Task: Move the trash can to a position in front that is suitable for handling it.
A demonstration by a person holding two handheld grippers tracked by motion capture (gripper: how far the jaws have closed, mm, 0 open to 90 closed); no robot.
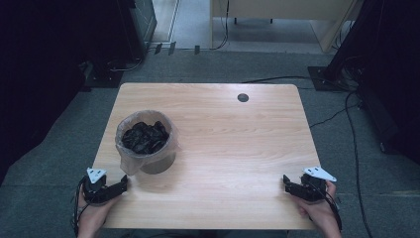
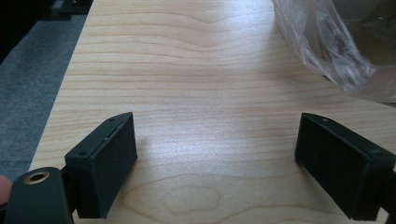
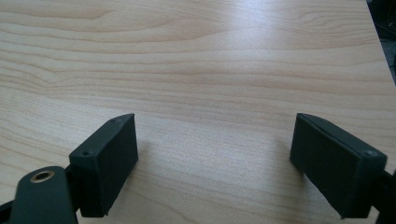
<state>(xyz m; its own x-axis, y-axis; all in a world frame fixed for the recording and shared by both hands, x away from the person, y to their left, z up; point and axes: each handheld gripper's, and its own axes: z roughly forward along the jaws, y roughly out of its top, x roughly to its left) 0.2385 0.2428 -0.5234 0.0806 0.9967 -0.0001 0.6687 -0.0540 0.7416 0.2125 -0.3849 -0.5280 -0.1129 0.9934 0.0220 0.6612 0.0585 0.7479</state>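
Both grippers sit low at the near edge of the counter [image 1: 228,124], and we see each with its jaws spread wide and nothing between them. Our left gripper [image 1: 124,182] rests at about seven o'clock on the wooden top, held in the left hand [image 1: 91,215], with its grey three-cornered plate facing up. Our right gripper [image 1: 286,182] rests at about five o'clock, held in the right hand [image 1: 319,210], its jaws pointing toward the middle of the counter.

Between the two, at roughly nine to ten o'clock from the counter's centre, we see a small bin [image 1: 146,141] lined with a clear plastic bag [image 1: 130,163]. Crumpled black material [image 1: 145,137] fills its inside; we cannot tell what it is. The bag's loose edge hangs down over the bin's near side, just beyond the left gripper's tips and apart from them.

In the left gripper view, the two black pads [image 2: 114,163] stand well apart over bare wood, and the bag's wrinkled plastic [image 2: 327,51] shows at two o'clock, clear of both pads. In the right gripper view, the pads [image 3: 112,161] are likewise wide apart above plain wood grain, with the counter's edge at the upper right corner.

A dark round hole [image 1: 242,97] sits at twelve o'clock near the far edge of the counter, well apart from the bin.
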